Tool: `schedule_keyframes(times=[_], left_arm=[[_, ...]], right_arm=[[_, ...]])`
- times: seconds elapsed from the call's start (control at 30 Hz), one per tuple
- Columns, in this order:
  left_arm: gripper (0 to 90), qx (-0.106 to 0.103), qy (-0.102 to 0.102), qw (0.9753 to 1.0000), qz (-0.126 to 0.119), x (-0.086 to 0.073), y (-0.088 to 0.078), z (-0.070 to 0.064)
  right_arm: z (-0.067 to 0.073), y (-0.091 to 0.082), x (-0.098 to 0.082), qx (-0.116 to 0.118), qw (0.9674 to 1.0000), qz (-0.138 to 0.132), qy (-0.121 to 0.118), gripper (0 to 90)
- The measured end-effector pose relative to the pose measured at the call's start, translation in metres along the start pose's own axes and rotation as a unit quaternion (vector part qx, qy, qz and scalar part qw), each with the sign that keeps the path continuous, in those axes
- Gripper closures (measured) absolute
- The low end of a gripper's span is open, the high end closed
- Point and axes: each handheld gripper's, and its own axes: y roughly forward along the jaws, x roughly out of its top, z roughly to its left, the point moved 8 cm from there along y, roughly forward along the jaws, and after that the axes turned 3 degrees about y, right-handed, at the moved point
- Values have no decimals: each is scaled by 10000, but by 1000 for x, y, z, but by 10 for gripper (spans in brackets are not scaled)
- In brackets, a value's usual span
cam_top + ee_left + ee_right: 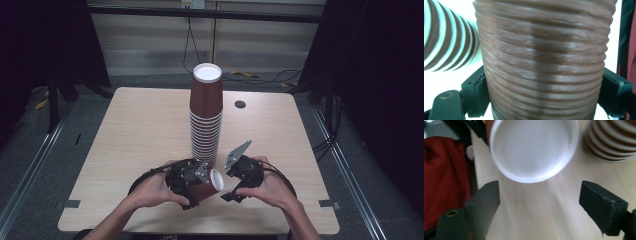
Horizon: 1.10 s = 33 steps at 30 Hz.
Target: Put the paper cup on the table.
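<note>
A tall stack of upturned brown paper cups (206, 115) stands in the middle of the wooden table (140, 130). One ribbed brown cup (210, 184) lies on its side near the front edge, its white mouth turned to the right. My left gripper (196, 186) is shut on this cup (544, 62), a black jaw pressing each side of its wall, left gripper (544, 92). My right gripper (231, 183) is just right of the cup's mouth. It stands open (540, 197), facing the white inside of the cup (534, 147), with nothing between its jaws.
The stack's rims (611, 137) lie close beyond the right gripper and beside the held cup (446, 42). A red cloth (446, 177) hangs at the table's near edge. A dark round hole (240, 104) sits behind the stack. Both hands rest near the table's front edge.
</note>
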Motion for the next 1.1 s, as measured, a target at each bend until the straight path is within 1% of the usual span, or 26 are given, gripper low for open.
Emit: schedule_keyframes(times=[0.03, 0.1, 0.13, 0.17, 0.23, 0.27, 0.3, 0.33, 0.37, 0.43, 0.47, 0.5, 0.53, 0.6, 0.67, 0.7, 0.73, 0.8, 0.83, 0.87, 0.9, 0.93, 0.97, 1.03, 1.07, 1.1], left_arm=[[142, -28, 22, 10000, 10, 0, 0, -1], [141, -31, 93, 9999, 52, 2, 1, -1], [141, -49, -31, 10000, -52, 4, 2, -3], [141, -48, 115, 9999, 62, 3, 1, -2], [141, -63, 61, 10000, -37, 7, 0, -5], [141, -72, 199, 9998, 56, 7, -2, -4], [141, -29, 265, 9996, 108, 7, -3, -3], [141, -41, 197, 9998, 11, 9, -3, -5], [141, -35, 274, 9996, -8, 10, -3, -5], [141, -6, 351, 9993, 161, 9, -5, -6], [141, 1, 465, 9987, 225, 9, -5, -5], [141, -19, 363, 9993, 126, 10, -4, -7], [141, -17, 400, 9991, 151, 10, -3, -7], [141, -22, 410, 9990, 180, 10, -3, -7], [141, -16, 370, 9992, 175, 11, -2, -9], [141, 2, 234, 9997, 87, 12, -1, -11], [141, 29, 339, 9993, 161, 12, -2, -9], [142, 52, 423, 9988, 240, 12, -3, -9], [141, 51, 258, 9996, 95, 15, 0, -13], [142, 49, 463, 9988, 177, 14, -1, -11], [141, 68, 734, 9967, 332, 13, -3, -8], [142, 72, 406, 9990, 170, 15, -1, -13], [141, 47, 309, 9995, 89, 16, 0, -16], [141, 86, 496, 9986, 182, 16, -2, -13], [141, 54, 515, 9985, 171, 16, -2, -14], [141, 63, 590, 9981, 172, 16, -3, -14]], right_arm=[[1, 1, 0, 77, 10000, 18, -6, 167], [1, 2, 1, 46, 10000, 35, -26, 163], [1, 3, 2, 91, 9999, -12, -49, 160], [2, 3, 2, 111, 9999, 0, -3, 155], [3, 4, 5, 165, 9999, -22, -38, 155], [4, 4, 5, 209, 9998, -19, -25, 156], [5, 5, 6, 240, 9997, 8, -1, 160], [5, 6, 7, 271, 9996, -31, -72, 156], [6, 7, 8, 322, 9995, -20, -26, 156], [7, 9, 9, 355, 9993, -60, -27, 157], [8, 8, 10, 429, 9991, -24, -14, 161], [8, 9, 10, 442, 9990, -53, 6, 161], [8, 8, 11, 482, 9988, -79, -27, 165], [10, 8, 13, 593, 9982, -120, 50, 171], [11, 8, 14, 626, 9979, -135, 33, 171], [11, 9, 15, 674, 9976, -158, 45, 172], [12, 9, 15, 698, 9974, -151, 67, 171], [12, 9, 16, 747, 9971, -132, 105, 169], [13, 10, 16, 781, 9968, -137, 110, 172], [14, 10, 16, 827, 9963, -149, 153, 168], [14, 10, 17, 880, 9959, -169, 146, 172], [15, 10, 16, 905, 9957, -119, 152, 177], [15, 10, 17, 932, 9954, -151, 168, 177], [15, 11, 17, 999, 9947, -194, 140, 178], [15, 11, 18, 1022, 9944, -239, 121, 178], [16, 11, 19, 1125, 9931, -269, 177, 182]])
